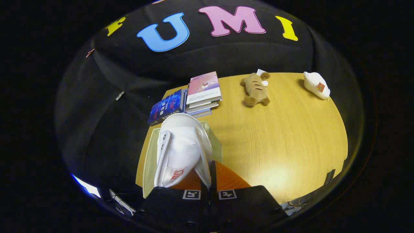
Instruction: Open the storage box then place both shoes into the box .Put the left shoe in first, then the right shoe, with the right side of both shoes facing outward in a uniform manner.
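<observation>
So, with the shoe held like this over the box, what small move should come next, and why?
Probably lower the shoe straight down into the box. The claw looks shut on its rim, toe pointing away, and the shoe hangs above the box's open top, not yet resting inside. I cannot tell which shoe it is.

Smooth wood-grain table [278, 136] with a soft glossy sheen near the gripper [209, 181], fingers closed on the shoe's collar. Matt white mesh-like cloth on the shoe [181, 145]. Translucent plastic on the storage box [149, 158] around it. Beyond the box, glossy paper covers on books [203, 90]. Fuzzy plush on the toy [255, 90] right of the books.
</observation>
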The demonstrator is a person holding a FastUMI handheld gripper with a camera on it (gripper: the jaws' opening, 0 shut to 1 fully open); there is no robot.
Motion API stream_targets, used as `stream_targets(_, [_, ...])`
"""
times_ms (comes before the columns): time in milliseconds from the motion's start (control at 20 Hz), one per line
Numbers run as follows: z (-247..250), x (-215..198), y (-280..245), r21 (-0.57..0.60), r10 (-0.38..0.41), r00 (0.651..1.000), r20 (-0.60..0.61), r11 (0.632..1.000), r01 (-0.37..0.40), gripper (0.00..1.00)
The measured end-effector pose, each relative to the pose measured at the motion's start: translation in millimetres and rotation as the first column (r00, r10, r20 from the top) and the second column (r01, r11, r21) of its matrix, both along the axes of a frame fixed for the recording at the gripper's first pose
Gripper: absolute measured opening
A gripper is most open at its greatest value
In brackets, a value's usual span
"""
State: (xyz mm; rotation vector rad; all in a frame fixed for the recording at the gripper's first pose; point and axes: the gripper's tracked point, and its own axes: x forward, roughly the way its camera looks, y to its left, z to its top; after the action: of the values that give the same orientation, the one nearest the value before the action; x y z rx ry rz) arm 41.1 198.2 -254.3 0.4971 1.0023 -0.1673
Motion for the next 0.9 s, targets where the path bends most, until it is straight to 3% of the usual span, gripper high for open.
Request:
stream_targets(300, [-34, 2, 29, -0.036, 0.02, 0.996, -0.082, 0.999, -0.023, 0.05])
stream_targets(600, [-42, 14, 33, -0.053, 0.017, 0.998, -0.067, 0.998, -0.021, 0.1])
stream_targets(650, [-42, 14, 36, -0.043, 0.027, 0.998, -0.062, 0.999, -0.03, 0.13])
stream_targets(850, [-22, 26, 37, -0.028, 0.042, 0.999, 0.014, 0.999, -0.041, 0.41])
stream_targets(900, [-20, 29, 35, -0.035, 0.048, 0.998, 0.031, 0.998, -0.047, 0.55])
